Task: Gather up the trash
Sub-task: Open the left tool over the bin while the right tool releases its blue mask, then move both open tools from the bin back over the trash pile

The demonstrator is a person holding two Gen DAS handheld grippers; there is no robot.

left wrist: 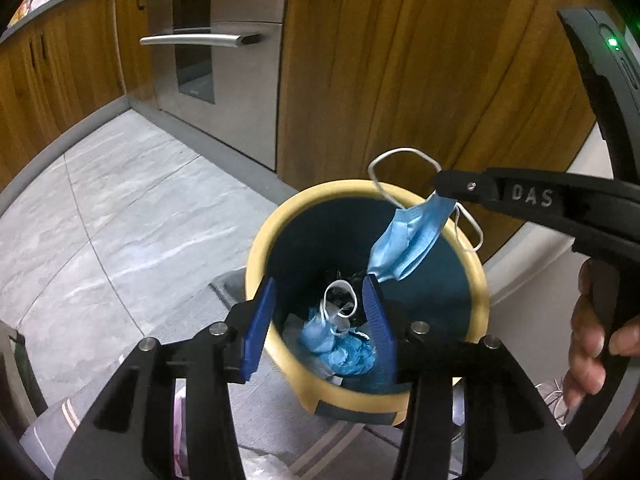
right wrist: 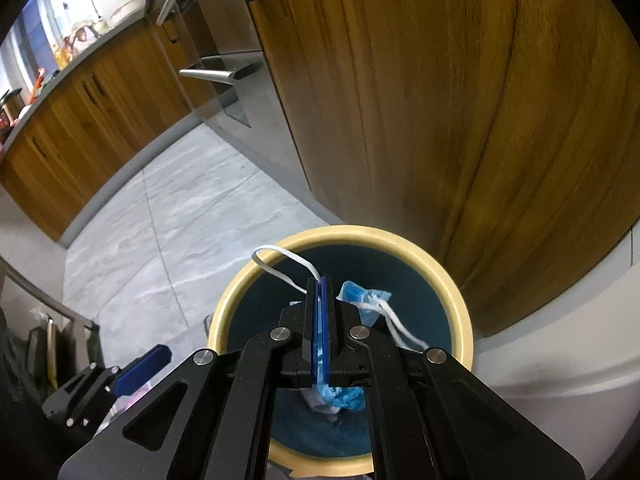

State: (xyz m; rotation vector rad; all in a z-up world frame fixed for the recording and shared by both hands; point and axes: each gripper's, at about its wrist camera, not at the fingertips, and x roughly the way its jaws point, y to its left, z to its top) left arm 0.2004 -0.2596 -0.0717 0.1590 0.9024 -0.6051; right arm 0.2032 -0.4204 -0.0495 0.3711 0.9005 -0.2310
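A round bin with a yellow rim and teal inside stands on the floor below both grippers. My left gripper hangs open over its near side, nothing pressed between its blue pads. Seen through the gap, a crumpled blue face mask with white loops lies at the bottom among other blue trash. My right gripper is shut on a second blue face mask, which dangles over the bin's opening with its ear loops sticking out. One of the left gripper's fingers shows at lower left in the right wrist view.
Wooden cabinet doors rise right behind the bin. A stainless oven with bar handles stands to the left. Grey stone floor tiles spread leftward. A white curved surface lies right of the bin. A person's hand grips the right tool.
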